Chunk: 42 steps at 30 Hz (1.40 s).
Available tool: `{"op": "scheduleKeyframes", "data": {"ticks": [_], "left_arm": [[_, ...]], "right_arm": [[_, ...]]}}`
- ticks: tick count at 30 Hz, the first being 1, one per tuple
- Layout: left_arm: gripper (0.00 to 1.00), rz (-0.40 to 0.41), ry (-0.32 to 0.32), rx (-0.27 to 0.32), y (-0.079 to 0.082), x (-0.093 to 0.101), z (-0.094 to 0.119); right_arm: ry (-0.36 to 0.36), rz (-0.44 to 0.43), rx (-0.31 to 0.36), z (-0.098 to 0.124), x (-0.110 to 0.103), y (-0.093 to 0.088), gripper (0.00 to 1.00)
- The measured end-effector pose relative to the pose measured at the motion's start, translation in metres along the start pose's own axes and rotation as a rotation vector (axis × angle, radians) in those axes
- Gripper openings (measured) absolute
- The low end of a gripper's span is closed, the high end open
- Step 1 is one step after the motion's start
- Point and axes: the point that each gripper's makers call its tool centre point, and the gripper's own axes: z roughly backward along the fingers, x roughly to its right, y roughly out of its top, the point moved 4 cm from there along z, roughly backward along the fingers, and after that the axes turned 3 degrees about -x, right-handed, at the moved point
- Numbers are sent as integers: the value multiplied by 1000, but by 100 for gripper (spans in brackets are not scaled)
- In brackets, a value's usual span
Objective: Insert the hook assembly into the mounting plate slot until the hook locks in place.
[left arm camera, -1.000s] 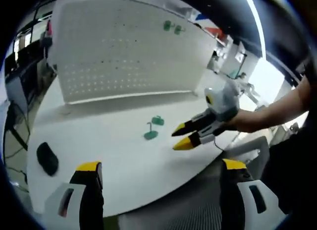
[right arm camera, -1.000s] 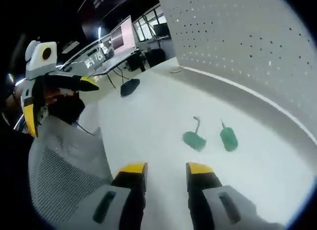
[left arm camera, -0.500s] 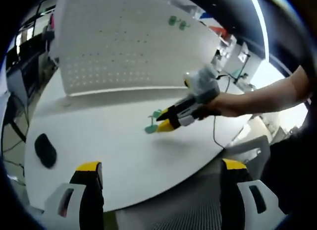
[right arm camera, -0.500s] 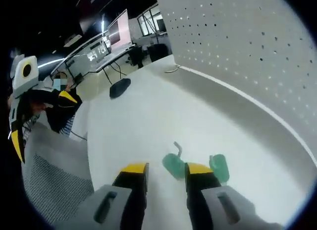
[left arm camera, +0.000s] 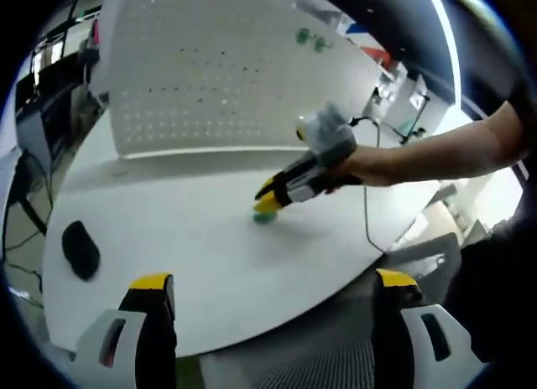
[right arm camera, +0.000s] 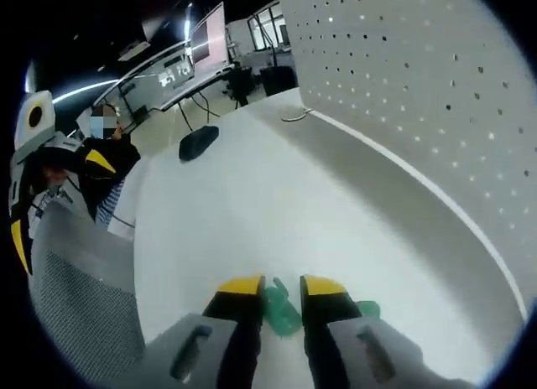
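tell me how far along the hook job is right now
Early. Done: two green hooks already hang high on the pegboard. In hand: the right hand-held gripper is down on the table, jaws closing around one green hook, with a second one beside it. Left: lifting it and inserting it into the board.

In the right gripper view, one hook assembly (right arm camera: 277, 305) lies on the tabletop (right arm camera: 252, 213) between the right tool (right arm camera: 281, 293) tips, a second hook (right arm camera: 367, 308) just to its right. The pegboard (right arm camera: 419, 87) stands upright at the tabletop's far edge. In the left gripper view, the left tool (left arm camera: 273, 284) sits at the near edge, a mouse (left arm camera: 80, 249) to its left.
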Motion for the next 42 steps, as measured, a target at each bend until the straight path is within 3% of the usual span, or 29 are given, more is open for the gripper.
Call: {"op": "scheduleKeyframes", "data": {"ticks": [5,15,19,26,35,42], "left_arm": [[98,4,0,-2,-2,0,0],[100,1,7,2,-1,-1,1],[99,3,15,2,1,-2,1],[100,33,24,54,12,-3,9],[100,-28,23,87,34,1,10],[96,-50,31,133,62,2,11]], "right_arm": [[5,4,-24,0,-1,-3,2],[13,-83,-24,7,-5,-5,0],[-35,-146,54,18,1,3,0],[-78,-203,149,39,5,20,0],[-147,-225,290,73,9,39,0],[-148,-243,484,120,-3,87,0]]}}
